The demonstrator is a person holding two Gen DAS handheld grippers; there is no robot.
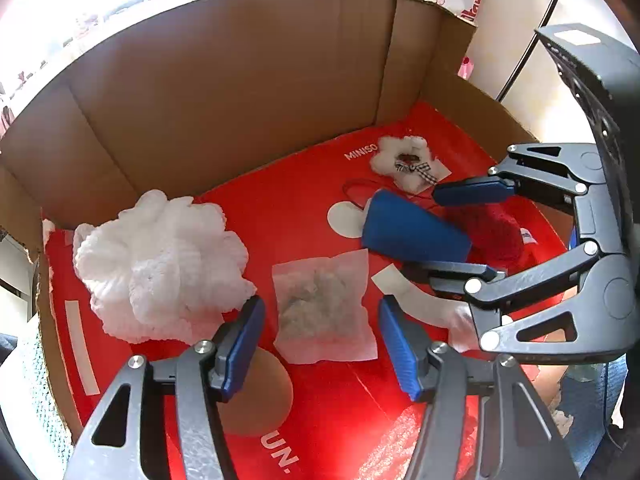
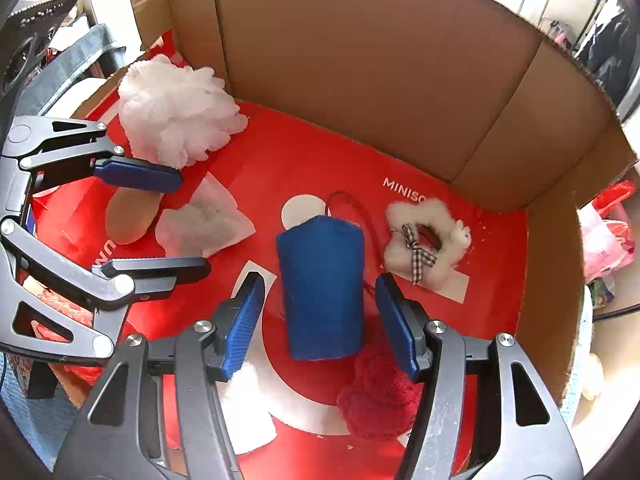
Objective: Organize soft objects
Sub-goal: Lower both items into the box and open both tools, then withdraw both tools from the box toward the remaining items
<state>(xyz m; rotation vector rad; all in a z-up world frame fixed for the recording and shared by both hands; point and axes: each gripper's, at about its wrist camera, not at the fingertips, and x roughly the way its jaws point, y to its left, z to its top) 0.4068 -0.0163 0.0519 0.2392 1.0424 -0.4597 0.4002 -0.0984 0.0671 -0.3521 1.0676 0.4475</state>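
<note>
Inside brown cardboard box [image 1: 224,92], glossy red floor. Left tongs [image 1: 322,346] released over crinkly gauze sachet [image 1: 322,306]; fluffy white mesh puff [image 1: 160,268] at 10 o'clock. Right tongs [image 2: 320,320] released, flanking blue fabric roll [image 2: 322,286]; red knit ball [image 2: 378,398] at 5 o'clock.

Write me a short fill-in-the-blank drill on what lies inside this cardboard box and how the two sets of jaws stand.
1. The left gripper has its jaws ____ above the translucent sachet.
2. The pouch between the right gripper jaws is ____ in colour.
3. The fluffy white ring carries a checked ____.
4. The red knitted piece lies ____ the pouch.

Missing words: open; blue; bow; touching
</note>
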